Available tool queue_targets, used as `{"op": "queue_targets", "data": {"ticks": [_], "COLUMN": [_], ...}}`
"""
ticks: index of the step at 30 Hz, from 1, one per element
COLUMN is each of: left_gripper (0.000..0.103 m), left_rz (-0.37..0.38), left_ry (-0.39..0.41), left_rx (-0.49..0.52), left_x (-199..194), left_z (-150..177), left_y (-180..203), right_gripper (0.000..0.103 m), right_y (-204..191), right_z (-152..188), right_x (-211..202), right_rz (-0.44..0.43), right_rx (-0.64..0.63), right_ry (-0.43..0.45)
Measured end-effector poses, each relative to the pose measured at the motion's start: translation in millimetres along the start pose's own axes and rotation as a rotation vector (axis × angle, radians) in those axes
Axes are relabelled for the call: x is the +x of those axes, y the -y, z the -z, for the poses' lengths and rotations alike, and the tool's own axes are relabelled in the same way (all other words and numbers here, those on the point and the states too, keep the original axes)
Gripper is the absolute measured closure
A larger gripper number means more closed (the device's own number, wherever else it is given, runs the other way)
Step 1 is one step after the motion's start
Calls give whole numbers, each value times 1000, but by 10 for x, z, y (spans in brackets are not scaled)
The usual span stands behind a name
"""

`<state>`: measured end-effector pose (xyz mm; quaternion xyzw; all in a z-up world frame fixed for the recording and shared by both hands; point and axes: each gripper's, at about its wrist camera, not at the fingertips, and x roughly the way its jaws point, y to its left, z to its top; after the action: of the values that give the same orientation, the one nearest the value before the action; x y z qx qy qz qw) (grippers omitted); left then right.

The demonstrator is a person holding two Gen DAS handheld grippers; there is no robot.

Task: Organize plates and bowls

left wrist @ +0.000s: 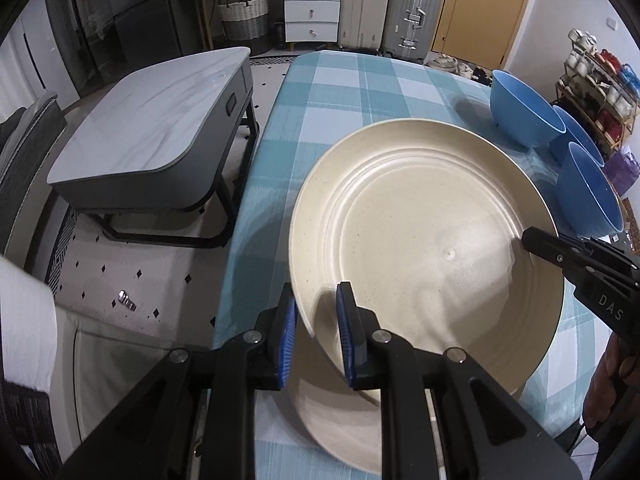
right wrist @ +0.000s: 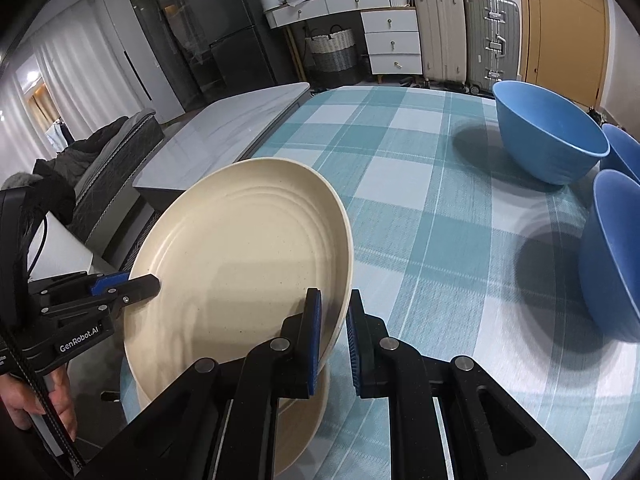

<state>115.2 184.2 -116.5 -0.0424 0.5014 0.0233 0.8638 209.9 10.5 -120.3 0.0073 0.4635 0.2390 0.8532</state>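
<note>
A cream plate (left wrist: 420, 240) is held tilted above a second cream plate (left wrist: 340, 432) that lies on the checked tablecloth. My left gripper (left wrist: 316, 336) straddles the upper plate's near-left rim, one pad on each side. My right gripper (right wrist: 334, 332) straddles the same plate's (right wrist: 240, 260) right rim. The lower plate (right wrist: 308, 408) shows under it. Each gripper appears in the other view, at the plate's opposite edge (left wrist: 560, 256) (right wrist: 120, 288). Three blue bowls (left wrist: 524, 108) (left wrist: 588, 188) (right wrist: 548, 136) stand on the right of the table.
The teal checked tablecloth (left wrist: 340, 92) covers the table. A grey marble-topped low table (left wrist: 152, 120) stands left of it. Suitcases (left wrist: 412, 8), white drawers and a basket are at the back wall. A shelf rack (left wrist: 596, 92) stands at the far right.
</note>
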Motion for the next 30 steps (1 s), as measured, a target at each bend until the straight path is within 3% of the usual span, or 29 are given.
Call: {"op": "queue_targets", "data": {"ticks": [22, 30], "left_gripper": [85, 82], "left_rz": [5, -49], "left_ry": [-23, -11], "left_rx": [4, 54], "left_x": [-29, -31], "left_z": [523, 623], "left_y": [-34, 58], "right_gripper": [91, 91], "right_y": [-256, -263], "right_z": [373, 439], "right_x": [-91, -85], "right_rz": [53, 56], "right_rx": [-73, -83], "right_ry": [3, -4]}}
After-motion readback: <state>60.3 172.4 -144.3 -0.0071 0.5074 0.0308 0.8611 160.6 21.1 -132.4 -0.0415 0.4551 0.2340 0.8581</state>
